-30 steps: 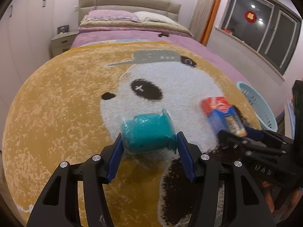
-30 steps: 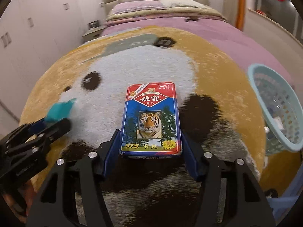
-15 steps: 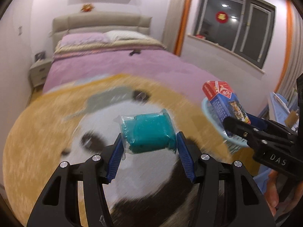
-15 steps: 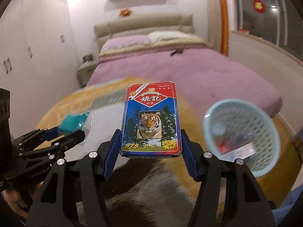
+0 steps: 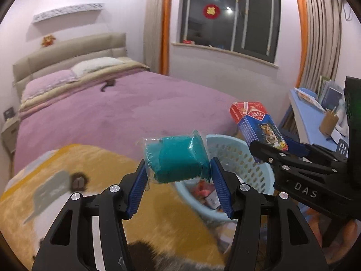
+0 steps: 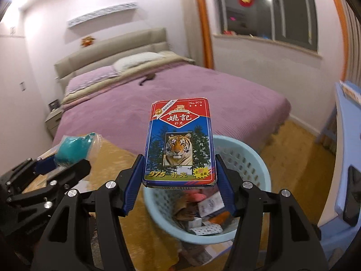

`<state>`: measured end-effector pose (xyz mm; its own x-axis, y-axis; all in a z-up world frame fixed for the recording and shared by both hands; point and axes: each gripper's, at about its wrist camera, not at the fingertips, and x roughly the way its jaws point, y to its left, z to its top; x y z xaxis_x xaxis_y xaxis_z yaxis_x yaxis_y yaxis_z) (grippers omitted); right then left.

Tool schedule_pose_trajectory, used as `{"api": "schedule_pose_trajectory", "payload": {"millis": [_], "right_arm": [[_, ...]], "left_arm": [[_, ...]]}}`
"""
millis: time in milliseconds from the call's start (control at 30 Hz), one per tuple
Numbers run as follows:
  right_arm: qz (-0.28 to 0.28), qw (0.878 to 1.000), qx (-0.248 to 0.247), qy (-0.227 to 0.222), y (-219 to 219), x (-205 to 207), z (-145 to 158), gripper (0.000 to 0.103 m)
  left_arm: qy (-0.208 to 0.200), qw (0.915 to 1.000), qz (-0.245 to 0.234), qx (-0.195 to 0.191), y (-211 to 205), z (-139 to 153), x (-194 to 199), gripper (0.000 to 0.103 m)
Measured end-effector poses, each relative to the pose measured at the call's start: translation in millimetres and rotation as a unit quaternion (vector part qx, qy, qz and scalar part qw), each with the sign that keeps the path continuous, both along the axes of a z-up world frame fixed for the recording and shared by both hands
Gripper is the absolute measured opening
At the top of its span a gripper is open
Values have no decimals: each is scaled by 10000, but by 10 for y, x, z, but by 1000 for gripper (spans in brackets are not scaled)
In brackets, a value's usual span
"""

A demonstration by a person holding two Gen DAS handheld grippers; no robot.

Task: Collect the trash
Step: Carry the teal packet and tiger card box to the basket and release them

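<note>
card box [image 6: 179, 143] and teal packet [image 5: 177, 159] held above basket [image 6: 259, 158]

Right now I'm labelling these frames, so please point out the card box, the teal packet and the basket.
card box [image 6: 178, 144], right wrist view, on the tiger picture on its front face.
teal packet [image 5: 178, 160], left wrist view, on its teal middle.
basket [image 6: 255, 158], right wrist view, on its perforated inner wall.
</note>
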<state>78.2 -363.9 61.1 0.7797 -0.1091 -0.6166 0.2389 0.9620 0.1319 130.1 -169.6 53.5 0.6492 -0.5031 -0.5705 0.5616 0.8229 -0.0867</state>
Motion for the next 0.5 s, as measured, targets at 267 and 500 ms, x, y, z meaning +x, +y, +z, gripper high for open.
{"api": "schedule_pose_trajectory", "payload": {"millis": [267,500], "right_arm": [[-444,9962,539,524,-515,264,-337,59],[-485,9892,1100,838,-724,226,-618,60]], "left_arm": [[309,9990,-297,-119,-418,-310,398,57],[643,9963,-413,-400,-276,-488,455,81]]}}
